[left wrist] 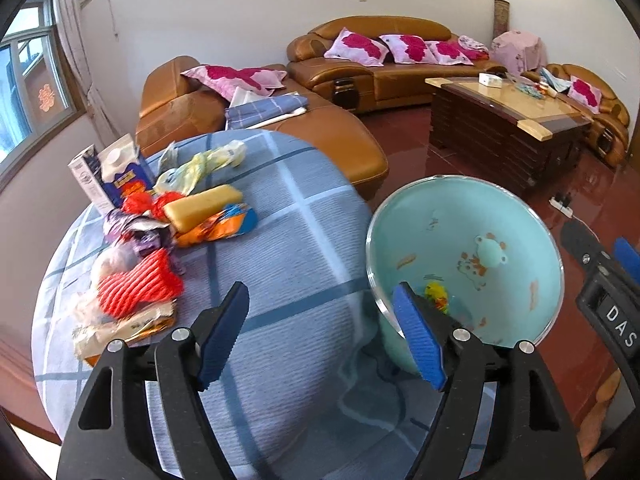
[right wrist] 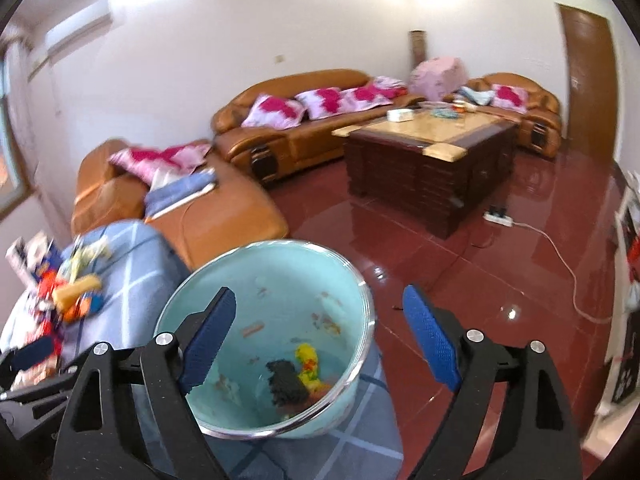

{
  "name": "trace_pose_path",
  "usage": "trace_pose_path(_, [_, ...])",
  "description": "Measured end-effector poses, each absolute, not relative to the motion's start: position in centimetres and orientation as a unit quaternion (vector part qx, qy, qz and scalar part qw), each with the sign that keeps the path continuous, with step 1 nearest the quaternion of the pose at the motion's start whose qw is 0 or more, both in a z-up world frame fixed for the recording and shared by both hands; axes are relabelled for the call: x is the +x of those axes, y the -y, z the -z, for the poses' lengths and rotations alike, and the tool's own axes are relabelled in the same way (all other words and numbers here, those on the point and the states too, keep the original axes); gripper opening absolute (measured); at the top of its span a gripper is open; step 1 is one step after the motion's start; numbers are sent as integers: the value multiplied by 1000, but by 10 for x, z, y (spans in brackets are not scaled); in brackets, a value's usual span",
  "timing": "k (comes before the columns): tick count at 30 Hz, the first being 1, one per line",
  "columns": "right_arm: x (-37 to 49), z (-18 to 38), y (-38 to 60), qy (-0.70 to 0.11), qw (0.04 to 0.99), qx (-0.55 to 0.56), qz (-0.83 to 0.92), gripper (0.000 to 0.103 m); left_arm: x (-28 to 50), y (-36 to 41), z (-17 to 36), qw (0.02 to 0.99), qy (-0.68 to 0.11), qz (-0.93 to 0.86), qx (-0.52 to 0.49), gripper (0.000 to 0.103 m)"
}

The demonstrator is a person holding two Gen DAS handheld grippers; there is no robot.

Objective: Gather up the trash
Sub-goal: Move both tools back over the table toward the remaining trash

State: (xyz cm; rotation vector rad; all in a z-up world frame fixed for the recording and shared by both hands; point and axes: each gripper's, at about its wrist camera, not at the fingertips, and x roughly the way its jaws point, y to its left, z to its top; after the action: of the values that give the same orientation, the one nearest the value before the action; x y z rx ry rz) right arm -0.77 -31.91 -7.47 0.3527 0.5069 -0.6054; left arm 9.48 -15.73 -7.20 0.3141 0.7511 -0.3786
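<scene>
The left gripper and the right gripper both pointed forward and downward, each with its blue-padded jaws spread wide apart and nothing held between them.

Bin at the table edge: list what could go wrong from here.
1. The bin stands at the very edge of the blue checked tablecloth, over the red floor; a nudge from the open right tongs could tip it off.
2. The trash pile lies across the table, so carried pieces may drop short.
</scene>
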Motion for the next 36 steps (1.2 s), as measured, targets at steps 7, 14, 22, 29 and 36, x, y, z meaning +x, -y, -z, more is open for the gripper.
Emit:
trace_pose_path(7, [5,76,290,-270,920,130,251,84,96,107,77,907,-363,153,150,75])
trace_pose_path(14, [13,81,263,-284,927,117,214,83,106,47,87,908,-382,112,126,75])
trace_pose_path(22, [33,78,218,-296,938,92,155,75,124,-26,93,912,-396,59,86,75])
trace_pose_path(29, [63,74,180,-312,941,83,102,72,142,-66,93,916,-395,42,59,74])
trace_pose_path(36, [91,75,156,-327,939,75,79,72,166,-74,96,912,-402,71,29,73])
